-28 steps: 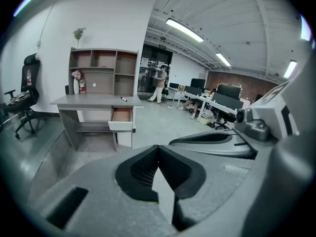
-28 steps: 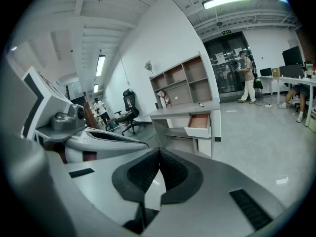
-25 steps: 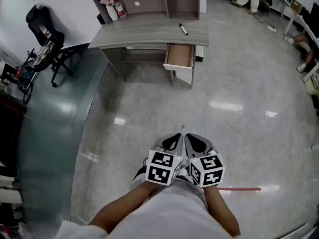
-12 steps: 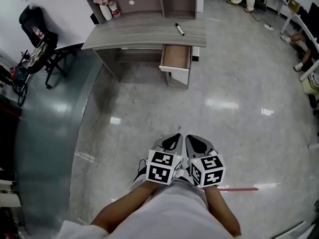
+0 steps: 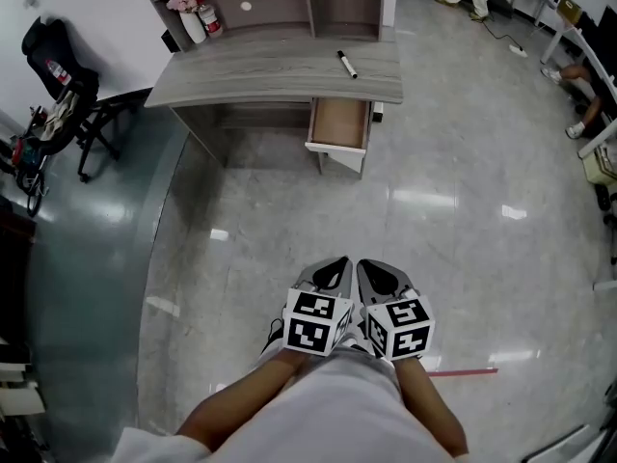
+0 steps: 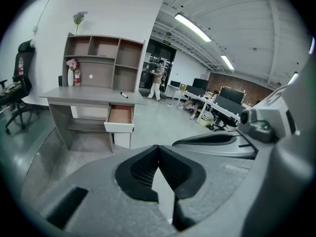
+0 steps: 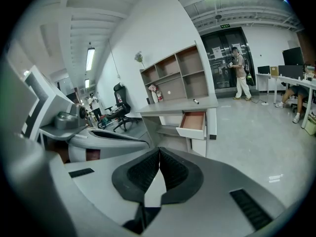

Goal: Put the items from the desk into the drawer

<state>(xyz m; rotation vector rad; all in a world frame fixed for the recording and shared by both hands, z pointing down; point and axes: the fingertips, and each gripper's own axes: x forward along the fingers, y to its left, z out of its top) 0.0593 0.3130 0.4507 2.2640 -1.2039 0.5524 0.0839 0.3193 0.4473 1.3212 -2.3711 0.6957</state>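
A grey wooden desk stands far ahead across the floor, with a shelf unit on its back. A black-and-white marker lies on the desk top near the right end. Under that end a drawer is pulled out and looks empty. The same desk, marker and drawer show in the left gripper view, and the drawer in the right gripper view. My left gripper and right gripper are side by side close to my body, both shut and empty.
A small vase of pink flowers and a red-and-white can sit at the desk's back left. A black office chair stands left of the desk. A dark green curved floor band runs down the left. People and more desks are at the far right.
The desk, marker and drawer have shifted slightly in the head view as my viewpoint moved toward them. Both grippers stay together, shut, in the same place.
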